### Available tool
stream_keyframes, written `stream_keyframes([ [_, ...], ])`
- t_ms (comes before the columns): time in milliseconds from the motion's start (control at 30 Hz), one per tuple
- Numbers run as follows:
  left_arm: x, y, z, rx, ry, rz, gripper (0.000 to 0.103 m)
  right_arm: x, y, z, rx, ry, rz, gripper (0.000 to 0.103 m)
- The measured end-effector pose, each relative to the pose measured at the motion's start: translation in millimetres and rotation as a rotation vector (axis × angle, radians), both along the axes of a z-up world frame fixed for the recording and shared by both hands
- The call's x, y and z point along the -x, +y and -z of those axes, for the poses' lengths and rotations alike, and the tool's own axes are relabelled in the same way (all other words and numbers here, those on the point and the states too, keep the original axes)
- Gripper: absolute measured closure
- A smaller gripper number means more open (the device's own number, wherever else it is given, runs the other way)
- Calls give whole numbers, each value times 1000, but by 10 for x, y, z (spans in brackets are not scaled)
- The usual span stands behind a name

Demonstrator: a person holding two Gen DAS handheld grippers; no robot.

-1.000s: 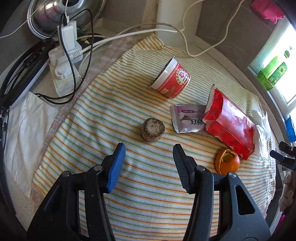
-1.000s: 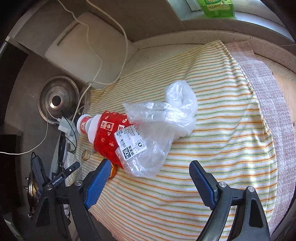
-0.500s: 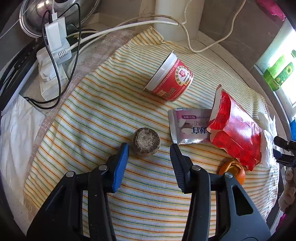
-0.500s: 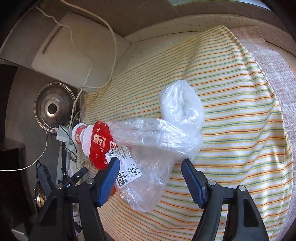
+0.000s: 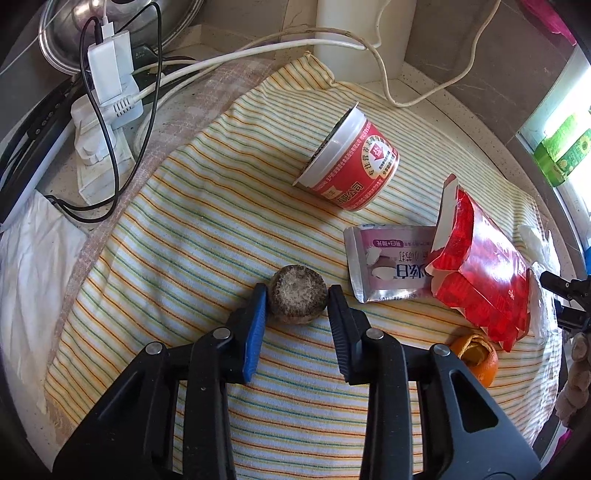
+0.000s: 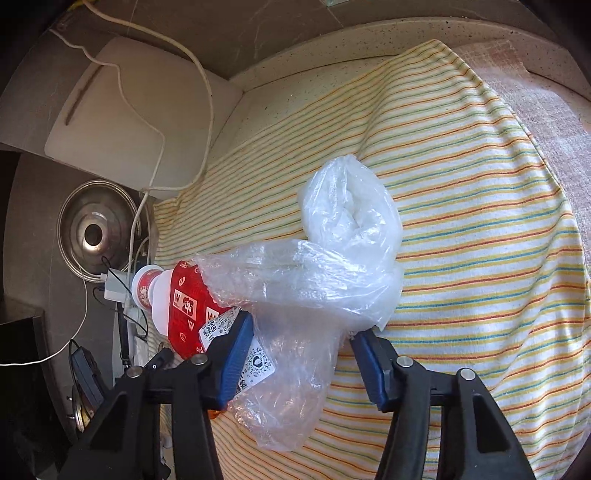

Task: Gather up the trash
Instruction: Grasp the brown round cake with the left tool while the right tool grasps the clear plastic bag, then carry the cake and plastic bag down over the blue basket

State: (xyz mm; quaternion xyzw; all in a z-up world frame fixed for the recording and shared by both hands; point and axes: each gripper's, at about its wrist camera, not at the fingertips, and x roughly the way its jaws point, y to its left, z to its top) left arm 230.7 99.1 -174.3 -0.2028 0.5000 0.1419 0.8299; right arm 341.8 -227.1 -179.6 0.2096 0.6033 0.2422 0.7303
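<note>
In the left wrist view my left gripper point(image 5: 297, 295) is open with its jaws on either side of a round brown puck-like lump point(image 5: 297, 293) lying on the striped cloth point(image 5: 207, 229); the fingers sit close to its sides. Beyond lie a red tub point(image 5: 349, 168) on its side, a pink foil sachet point(image 5: 388, 267), a red wrapper point(image 5: 480, 273) and an orange peel point(image 5: 476, 356). In the right wrist view my right gripper point(image 6: 303, 341) is open, its jaws straddling a crumpled clear plastic bag point(image 6: 310, 280) on the cloth, with the red wrapper point(image 6: 186, 306) behind it.
A power strip with plugs and cables point(image 5: 107, 96) and a steel pot lid point(image 5: 66, 33) lie at the counter's back left. White paper point(image 5: 26, 254) lies left of the cloth. A white cutting board point(image 6: 122, 114) leans on the wall. Green bottles point(image 5: 561, 147) stand by the window.
Both grippers moved forward and narrowed. The left now brackets the brown lump that was ahead of it. The right now straddles the plastic bag.
</note>
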Motion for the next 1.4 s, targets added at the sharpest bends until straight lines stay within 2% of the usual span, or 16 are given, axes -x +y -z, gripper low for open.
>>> stream_keyframes([
  [233,16,-21,-11,-9,-5,3,71,53,-60,-40,-10,-47,-16,80],
  [500,160,-62,-102,-24,-23,7,71,124,-145,-229,-22,-118,-16,94],
  [933,532,-133,-415,-24,-84,23,71,432,-400,-648,-34,-229,-23,96],
  [1400,1167,-322,-618,13,-137,95,71,1269,-282,-1000,-65,-279,-117,96],
])
